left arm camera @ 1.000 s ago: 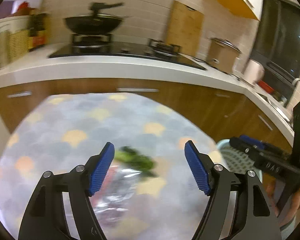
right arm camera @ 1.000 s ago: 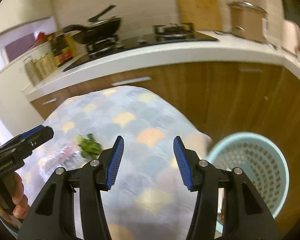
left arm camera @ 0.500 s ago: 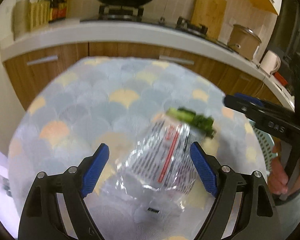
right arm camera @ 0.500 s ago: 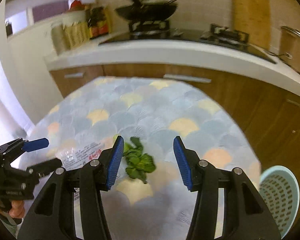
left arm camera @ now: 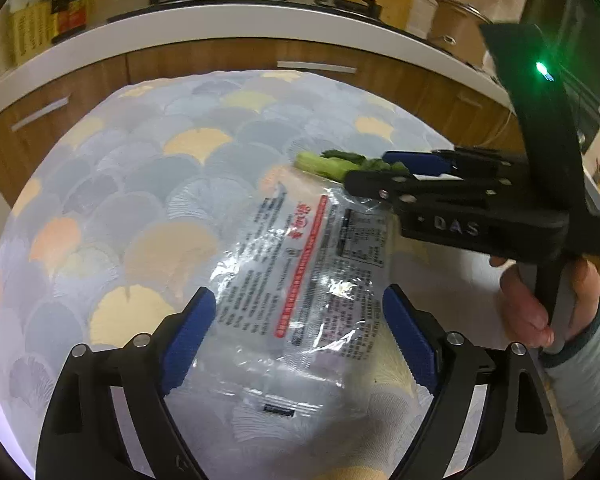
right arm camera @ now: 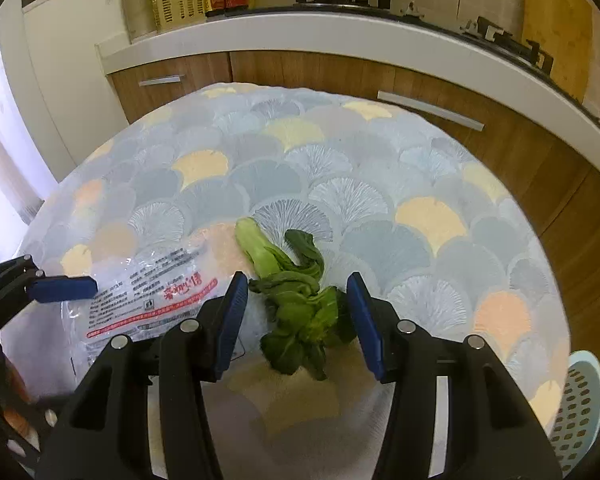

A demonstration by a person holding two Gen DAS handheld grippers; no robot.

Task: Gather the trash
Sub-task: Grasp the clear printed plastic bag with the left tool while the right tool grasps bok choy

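Patterned table (right arm camera: 420,184), left tool (left arm camera: 300,336) astride wrapper (left arm camera: 300,280), right tool (right arm camera: 296,316) astride greens (right arm camera: 296,304)

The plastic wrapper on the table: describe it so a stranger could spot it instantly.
Start at the round table with the fan-patterned cloth. The plastic wrapper lies flat on it, beside the leafy greens. It alone is clear and crinkly, with dark print and a red stripe.
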